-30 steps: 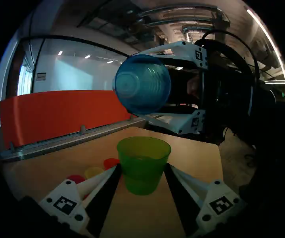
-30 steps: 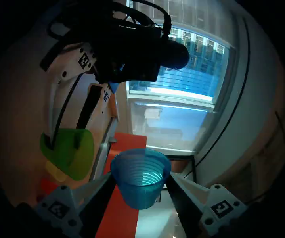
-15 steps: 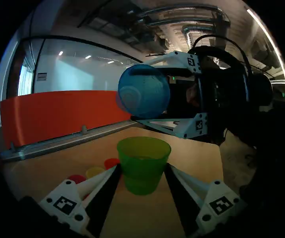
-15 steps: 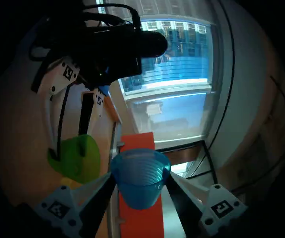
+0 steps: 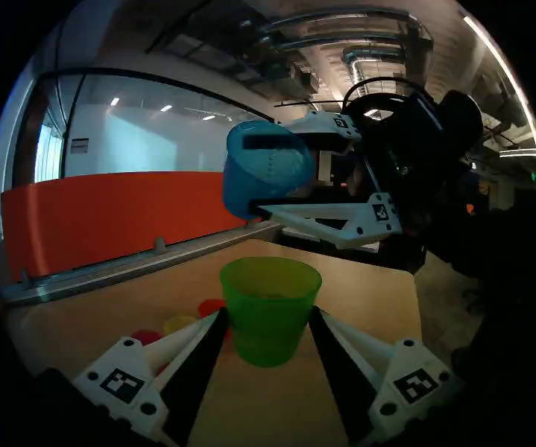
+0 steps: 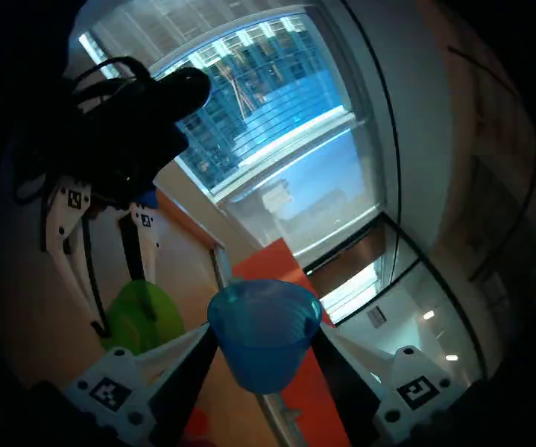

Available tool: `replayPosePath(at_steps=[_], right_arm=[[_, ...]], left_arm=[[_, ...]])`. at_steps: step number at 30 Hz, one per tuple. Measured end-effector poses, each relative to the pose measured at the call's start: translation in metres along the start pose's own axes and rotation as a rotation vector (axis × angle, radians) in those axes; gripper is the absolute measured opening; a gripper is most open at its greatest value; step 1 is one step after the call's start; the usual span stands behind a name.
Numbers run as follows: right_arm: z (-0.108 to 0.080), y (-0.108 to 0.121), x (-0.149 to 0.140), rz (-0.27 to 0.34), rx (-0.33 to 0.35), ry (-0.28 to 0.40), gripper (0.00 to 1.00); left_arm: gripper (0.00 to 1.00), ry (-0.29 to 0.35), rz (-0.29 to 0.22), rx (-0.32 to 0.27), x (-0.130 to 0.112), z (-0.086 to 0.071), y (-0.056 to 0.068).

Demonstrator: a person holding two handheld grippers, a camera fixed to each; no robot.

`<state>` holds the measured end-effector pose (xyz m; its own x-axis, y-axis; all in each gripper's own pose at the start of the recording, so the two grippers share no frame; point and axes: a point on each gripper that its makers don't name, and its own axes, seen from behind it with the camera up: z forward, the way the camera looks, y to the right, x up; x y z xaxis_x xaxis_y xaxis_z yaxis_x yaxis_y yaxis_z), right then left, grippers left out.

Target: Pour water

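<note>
A green cup [image 5: 270, 290] stands upright over the wooden table [image 5: 357, 290], with my left gripper [image 5: 269, 322] shut on its sides. Above and just behind it hangs a blue cup [image 5: 266, 175], tilted on its side with its mouth towards the right; my right gripper [image 5: 279, 167] is shut on it. In the right gripper view the blue cup [image 6: 265, 316] sits between my right gripper's [image 6: 265, 344] fingers, and its inside looks empty. Lower left there, the left gripper [image 6: 126, 316] holds the green cup [image 6: 148, 320]. I cannot make out water in either cup.
Small red, yellow and pink cups [image 5: 180, 323] lie on the table left of the green cup. An orange partition [image 5: 111, 212] and a metal rail run along the table's far edge. A large window [image 6: 282, 149] lies beyond. A dark hand holds the right gripper [image 5: 424, 149].
The right gripper has rolled back, turning the blue cup from mouth-on towards the left camera to side-on and lifting it slightly. The green cup and left gripper have stayed put.
</note>
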<state>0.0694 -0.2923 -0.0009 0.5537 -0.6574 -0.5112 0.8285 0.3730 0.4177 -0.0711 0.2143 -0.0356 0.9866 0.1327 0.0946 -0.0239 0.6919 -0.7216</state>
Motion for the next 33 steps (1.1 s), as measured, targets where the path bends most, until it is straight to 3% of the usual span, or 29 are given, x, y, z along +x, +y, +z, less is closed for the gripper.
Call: replayPosePath(at_steps=[5, 12, 15, 18, 33], right_arm=[[-0.003, -0.007, 0.003, 0.189, 0.017, 0.004, 0.86], [-0.007, -0.014, 0.008, 0.506, 0.058, 0.014, 0.86], [-0.009, -0.013, 0.007, 0.590, 0.065, 0.022, 0.86], [-0.011, -0.013, 0.002, 0.635, 0.069, 0.017, 0.86], [-0.026, -0.030, -0.032, 0.706, 0.082, -0.037, 0.87]], left_arm=[[0.78, -0.002, -0.001, 0.002, 0.000, 0.000, -0.001], [0.78, -0.002, -0.003, 0.004, 0.000, 0.000, -0.003], [0.78, -0.001, -0.006, 0.004, 0.000, 0.000, -0.004], [0.78, -0.002, -0.007, 0.008, -0.001, -0.001, -0.007], [0.78, -0.028, -0.016, 0.022, -0.014, -0.005, -0.018]])
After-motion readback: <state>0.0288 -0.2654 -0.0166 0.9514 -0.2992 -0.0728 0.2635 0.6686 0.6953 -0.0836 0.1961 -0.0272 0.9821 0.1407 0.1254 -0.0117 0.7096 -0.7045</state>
